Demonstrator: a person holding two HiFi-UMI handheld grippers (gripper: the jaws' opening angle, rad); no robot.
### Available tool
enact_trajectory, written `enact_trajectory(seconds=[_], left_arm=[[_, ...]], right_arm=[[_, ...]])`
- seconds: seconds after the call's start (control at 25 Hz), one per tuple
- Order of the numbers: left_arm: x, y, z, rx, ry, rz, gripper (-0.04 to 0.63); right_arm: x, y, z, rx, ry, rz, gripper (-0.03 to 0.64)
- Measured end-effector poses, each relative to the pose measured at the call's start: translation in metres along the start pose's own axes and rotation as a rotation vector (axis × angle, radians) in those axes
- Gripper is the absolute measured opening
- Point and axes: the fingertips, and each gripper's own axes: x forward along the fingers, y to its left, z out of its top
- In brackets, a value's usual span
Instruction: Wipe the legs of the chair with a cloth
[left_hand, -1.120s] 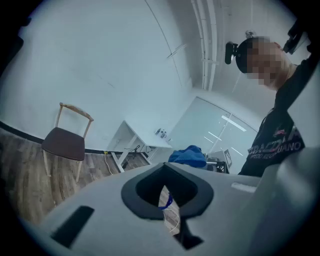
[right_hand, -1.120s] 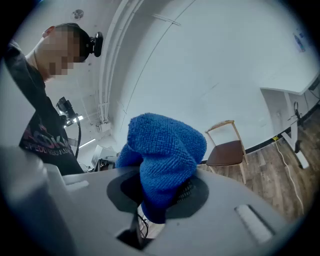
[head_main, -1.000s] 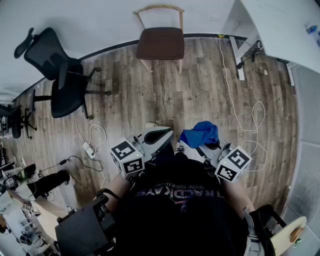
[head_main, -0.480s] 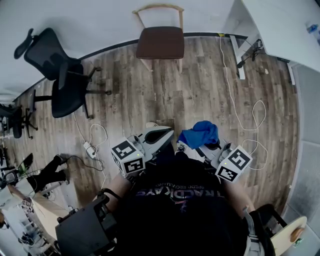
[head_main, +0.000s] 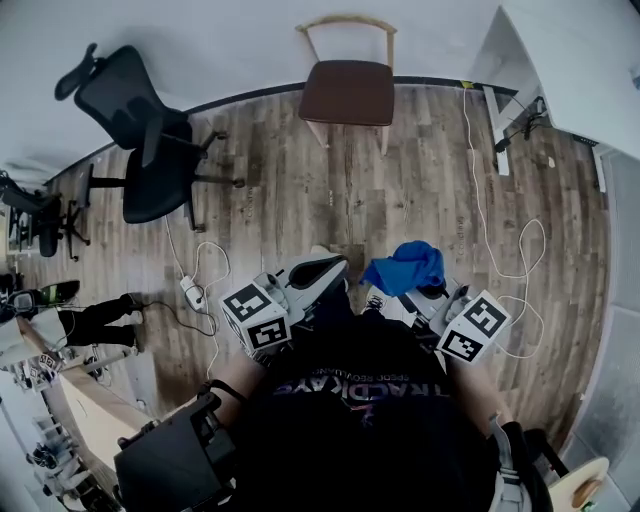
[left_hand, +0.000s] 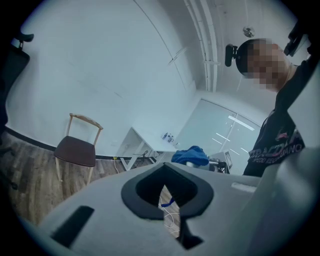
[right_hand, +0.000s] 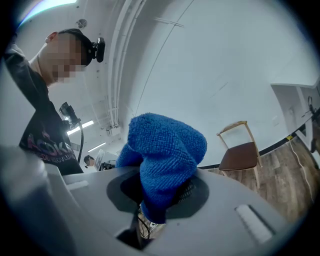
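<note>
A wooden chair (head_main: 347, 92) with a dark brown seat stands by the far wall, its pale legs (head_main: 385, 139) on the plank floor. It shows small in the left gripper view (left_hand: 75, 150) and the right gripper view (right_hand: 243, 152). My right gripper (head_main: 415, 290) is held close to my body, shut on a bunched blue cloth (head_main: 405, 266) that bulges out over its jaws (right_hand: 162, 155). My left gripper (head_main: 316, 271) is beside it, shut and holding nothing (left_hand: 166, 167). Both are far from the chair.
A black office chair (head_main: 150, 150) stands at the left, and another (head_main: 30, 215) at the left edge. A white desk (head_main: 570, 60) fills the upper right. White cables (head_main: 500, 240) and a power strip (head_main: 190, 294) lie on the floor. A person's legs (head_main: 85, 320) show at left.
The head view has shifted, so the chair and room sit further right in the picture. The person's legs at the left have moved. Both grippers keep their pose.
</note>
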Motion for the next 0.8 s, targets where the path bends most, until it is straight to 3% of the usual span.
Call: enact_trajectory(seconds=[0.36,0.8], left_arm=[[-0.063,0.049,0.028,-0.013,-0.073,0.048,0.0],[-0.149,0.188,0.105,0.028,-0.02,-0.054,0.0]], right_arm=[[0.058,0.014,0.003,-0.015,0.019,-0.016,0.083],[0.231,0.002,0.021,-0.015,-0.003,-0.166,0.083]])
